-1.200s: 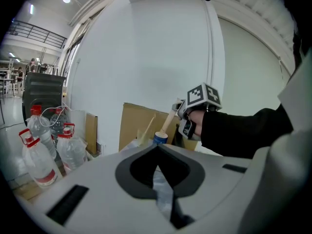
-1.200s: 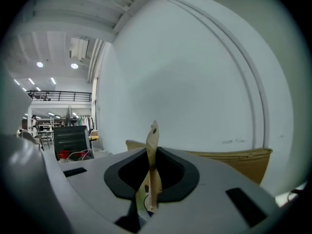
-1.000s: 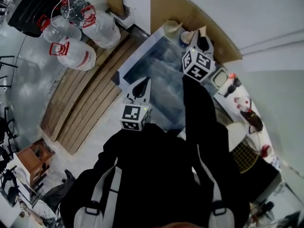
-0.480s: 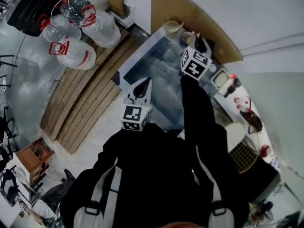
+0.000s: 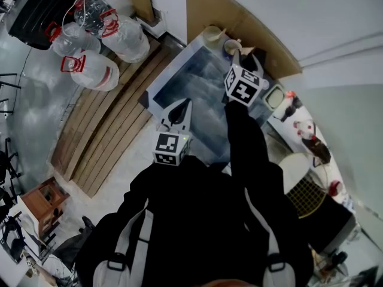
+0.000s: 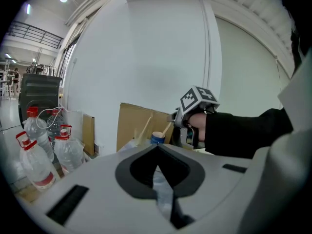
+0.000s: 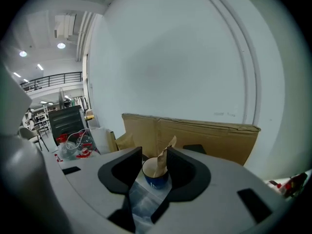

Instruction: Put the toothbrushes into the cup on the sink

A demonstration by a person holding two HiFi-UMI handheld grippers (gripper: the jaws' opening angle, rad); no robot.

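Opening wide on the right gripper (image 7: 153,155) now, jaws spreading to either side of the small round blue paper cup (image 7: 156,180). Looking straight down those jaws at a brown-paper-wrapped toothbrush (image 7: 162,162), standing tilted inside the cup, top poking above the rim, close by the right-hand pad yet pinched by neither. Gripping nothing on that side, then.

Over to the left gripper (image 6: 157,150): clamped fully shut, pad on pad, nothing between, hanging well back from the cup, above the steel sink (image 5: 179,79) that stretches out on the cup's near side. Catching the cup side-on from there, just beside the person's hand (image 6: 197,126) wrapped round the right gripper.

Just left of the cup, spotting a pale cup (image 5: 210,33) with a wooden stick (image 6: 145,126) leaning out. Right behind the cup, propped against the white wall (image 7: 170,67), a brown cardboard sheet (image 7: 204,133). Far off to the cup's left, a cluster of clear plastic water bottles (image 5: 90,52) with red handles.
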